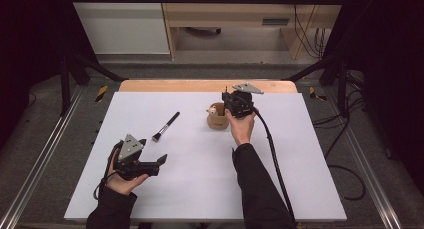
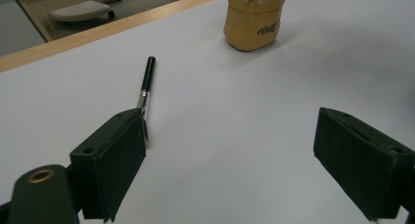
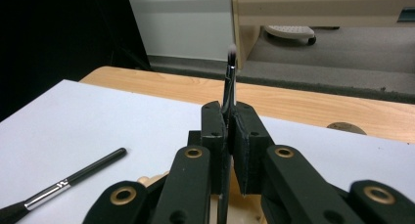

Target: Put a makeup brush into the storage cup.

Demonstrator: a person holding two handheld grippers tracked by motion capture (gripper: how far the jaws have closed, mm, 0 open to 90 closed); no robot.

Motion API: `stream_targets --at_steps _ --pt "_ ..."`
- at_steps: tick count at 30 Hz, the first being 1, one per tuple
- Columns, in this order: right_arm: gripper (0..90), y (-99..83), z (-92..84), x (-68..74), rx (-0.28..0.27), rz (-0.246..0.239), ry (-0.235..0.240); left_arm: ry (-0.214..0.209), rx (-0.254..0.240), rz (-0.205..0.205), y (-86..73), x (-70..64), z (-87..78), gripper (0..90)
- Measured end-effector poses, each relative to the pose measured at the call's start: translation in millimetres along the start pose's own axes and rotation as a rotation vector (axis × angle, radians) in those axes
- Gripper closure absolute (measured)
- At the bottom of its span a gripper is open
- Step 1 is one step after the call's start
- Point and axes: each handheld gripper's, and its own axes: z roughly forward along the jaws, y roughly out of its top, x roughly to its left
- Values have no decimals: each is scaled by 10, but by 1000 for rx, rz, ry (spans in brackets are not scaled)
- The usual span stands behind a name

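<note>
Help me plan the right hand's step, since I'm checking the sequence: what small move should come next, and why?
Probably lower the small brush straight down into the holder and then open. The right gripper is shut on the brush's handle, bristles up, directly over the tan holder, so a short descent looks enough. The left gripper waits open near the big brush on the table.

A wooden cabinet [image 1: 235, 19] stands beyond the table [image 1: 200, 189].

The tan holder [image 2: 253, 24] has a small dark cursive word printed on its side, but it is too blurred to read. The brush [image 3: 61, 186] on the table has tiny illegible marks on its handle beside the metal ferrule.
</note>
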Motion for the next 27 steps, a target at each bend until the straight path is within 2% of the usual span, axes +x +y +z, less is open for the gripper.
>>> stream_targets --at_steps 9,15,18,21,23,27 --pt "819 -22 19 8 47 -3 -9 4 3 0 -4 9 -2 115" --pt "747 -10 -19 4 63 -5 -15 6 3 -4 -6 11 -4 115" --pt "683 2 -69 21 69 -19 -11 8 4 -4 -6 13 -6 115" --pt "615 -1 -145 27 57 -28 21 9 4 -5 -7 15 -6 114" --pt "555 -11 -195 19 63 -24 38 11 4 -6 -7 17 -8 114" --pt "455 -33 -312 9 66 -46 63 12 4 -10 -8 23 -7 113"
